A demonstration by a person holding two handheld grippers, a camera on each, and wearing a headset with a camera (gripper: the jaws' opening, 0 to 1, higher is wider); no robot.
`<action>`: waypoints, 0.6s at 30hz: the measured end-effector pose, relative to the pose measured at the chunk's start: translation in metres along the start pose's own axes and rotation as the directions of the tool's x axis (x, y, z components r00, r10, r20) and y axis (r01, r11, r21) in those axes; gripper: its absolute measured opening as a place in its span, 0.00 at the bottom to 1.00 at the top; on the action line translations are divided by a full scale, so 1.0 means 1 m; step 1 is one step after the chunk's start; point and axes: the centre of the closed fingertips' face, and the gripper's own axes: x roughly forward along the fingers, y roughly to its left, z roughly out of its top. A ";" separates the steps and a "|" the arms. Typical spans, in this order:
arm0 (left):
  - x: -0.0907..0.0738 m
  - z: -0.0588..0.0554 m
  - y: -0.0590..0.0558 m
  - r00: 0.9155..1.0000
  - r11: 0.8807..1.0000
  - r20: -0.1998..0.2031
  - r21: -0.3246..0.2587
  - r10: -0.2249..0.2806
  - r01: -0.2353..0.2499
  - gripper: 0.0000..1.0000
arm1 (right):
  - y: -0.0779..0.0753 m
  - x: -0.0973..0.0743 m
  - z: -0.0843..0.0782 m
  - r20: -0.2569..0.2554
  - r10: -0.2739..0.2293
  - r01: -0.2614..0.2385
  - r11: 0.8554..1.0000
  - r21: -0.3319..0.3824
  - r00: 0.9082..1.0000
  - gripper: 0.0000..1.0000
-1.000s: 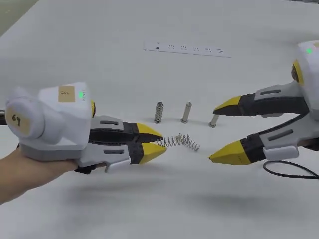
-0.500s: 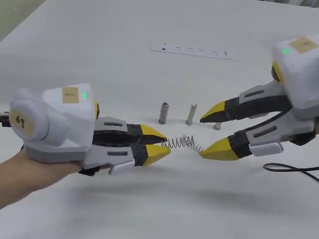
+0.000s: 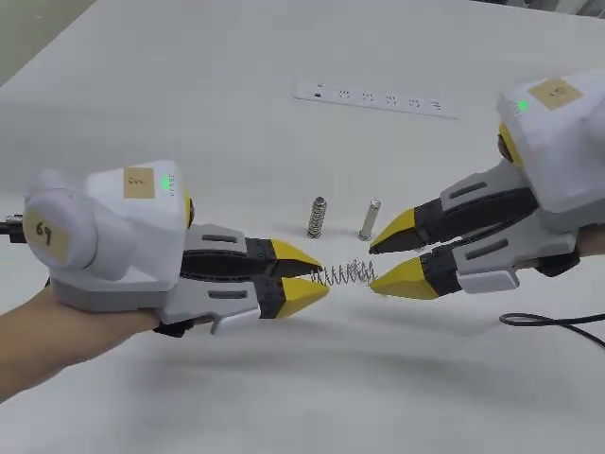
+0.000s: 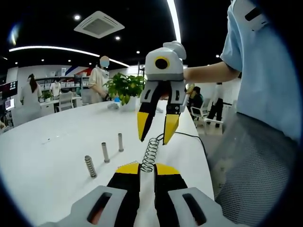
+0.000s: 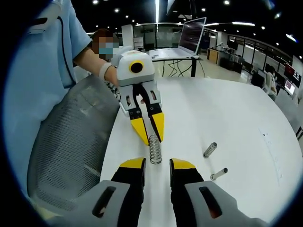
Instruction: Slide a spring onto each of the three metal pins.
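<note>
left gripper [image 3: 318,279] pinches the spring [image 3: 347,273] by one end, right gripper [image 3: 374,268] half-open around the other.

Head view looks down from close above the worktop [image 3: 189,76]; the two gripper views face each other, near, sharing the spring [image 3: 345,274] between them

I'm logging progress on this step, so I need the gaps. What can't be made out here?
Third pin: in the head view, hidden behind the right gripper.
Spring held by the left gripper: head view too blurred to tell one coil from two tangled.
Spring's far end: touching the right gripper or not, too small in every view.
White strip: markings too small, head view.
</note>
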 end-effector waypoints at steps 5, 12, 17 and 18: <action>0.000 0.001 -0.001 1.000 1.000 0.003 -0.001 0.000 0.000 0.03 | 0.003 0.002 0.000 -0.004 0.010 -0.010 1.000 -0.003 1.000 0.14; 0.002 0.001 -0.002 1.000 1.000 0.003 -0.003 -0.004 0.004 0.03 | 0.004 0.003 -0.001 -0.005 0.013 -0.013 1.000 -0.003 1.000 0.11; 0.002 0.002 -0.002 1.000 1.000 0.006 -0.004 -0.005 0.005 0.03 | 0.005 0.004 0.000 -0.004 0.015 -0.015 1.000 -0.002 1.000 0.10; 0.002 0.002 -0.002 1.000 1.000 0.006 -0.001 -0.003 0.003 0.03 | 0.006 0.005 0.000 -0.004 0.014 -0.014 1.000 -0.004 1.000 0.10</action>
